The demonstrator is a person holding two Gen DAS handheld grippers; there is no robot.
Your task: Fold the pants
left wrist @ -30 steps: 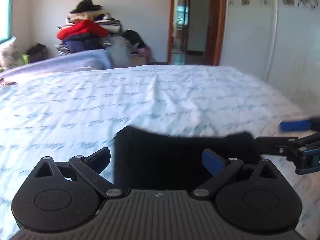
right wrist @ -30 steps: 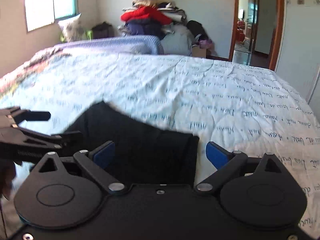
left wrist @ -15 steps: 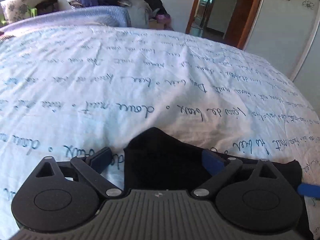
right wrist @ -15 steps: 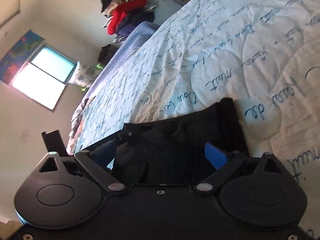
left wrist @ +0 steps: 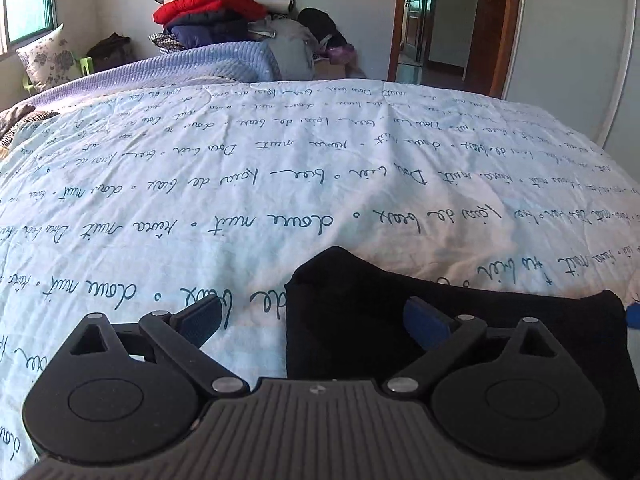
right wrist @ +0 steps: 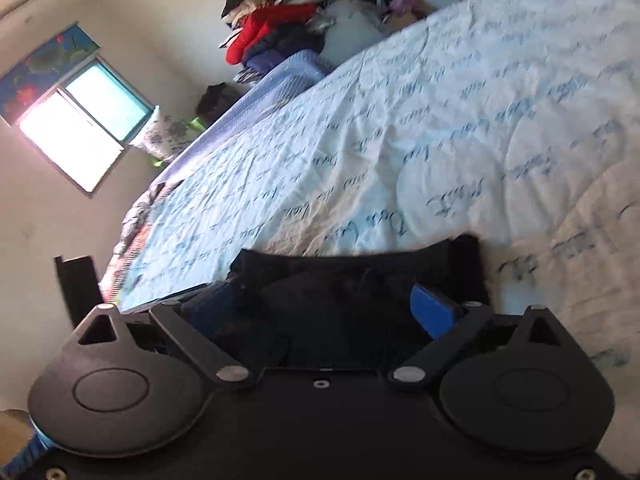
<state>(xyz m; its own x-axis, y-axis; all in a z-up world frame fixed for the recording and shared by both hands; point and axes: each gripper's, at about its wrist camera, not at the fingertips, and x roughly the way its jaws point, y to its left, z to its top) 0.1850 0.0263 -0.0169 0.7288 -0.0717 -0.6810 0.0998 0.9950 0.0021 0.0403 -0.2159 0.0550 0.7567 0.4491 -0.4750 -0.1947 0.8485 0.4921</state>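
Pants (left wrist: 360, 312) black, folds indistinct, near edge hidden behind grippers

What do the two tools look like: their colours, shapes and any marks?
Both look alike. The left tool has a ribbed dark grey body, black round-ended linkage arms with silver pivots, and blue finger pads. The right tool has a smooth black body with screws.

Bed (left wrist: 280, 184) covered by a pale blue quilt printed with dark script. Beyond its far edge, a heap of clothes (left wrist: 224, 12) against a plain wall. Right of the heap, an open wood-framed doorway (left wrist: 440, 20). Left of it, a floral pillow (left wrist: 44, 56) below a daylit window (right wrist: 84, 120).
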